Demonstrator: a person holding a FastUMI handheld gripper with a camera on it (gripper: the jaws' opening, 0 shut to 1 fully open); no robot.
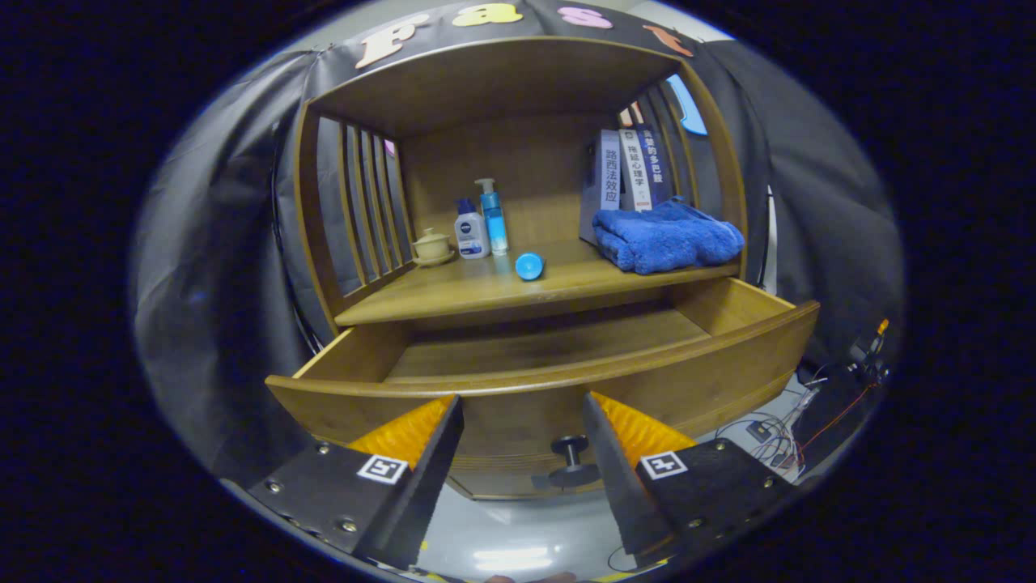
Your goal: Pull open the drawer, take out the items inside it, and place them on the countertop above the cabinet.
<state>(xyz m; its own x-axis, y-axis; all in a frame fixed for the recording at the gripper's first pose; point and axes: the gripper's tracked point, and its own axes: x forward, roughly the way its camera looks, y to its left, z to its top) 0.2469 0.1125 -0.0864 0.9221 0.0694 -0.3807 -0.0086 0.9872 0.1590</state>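
Wooden drawer (558, 380) stands pulled out below the countertop (486, 295), its visible floor bare, its dark knob (571, 453) between the fingers. The gripper (522, 417) is spread wide, gripping nothing. On the countertop: blue towel (668, 236) at the right edge, blue cap (529, 265) near the front, bottles (483, 227) and cup (432, 245) at the back left.

Tongs (522, 413): wedge fingers apart, screwed mounts bearing square black-and-white markers.

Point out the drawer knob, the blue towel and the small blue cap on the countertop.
drawer knob (571, 444): gripper view, on its round head, between the open fingers.
blue towel (668, 237): gripper view, on its folded top.
blue cap (529, 265): gripper view, on its round face.
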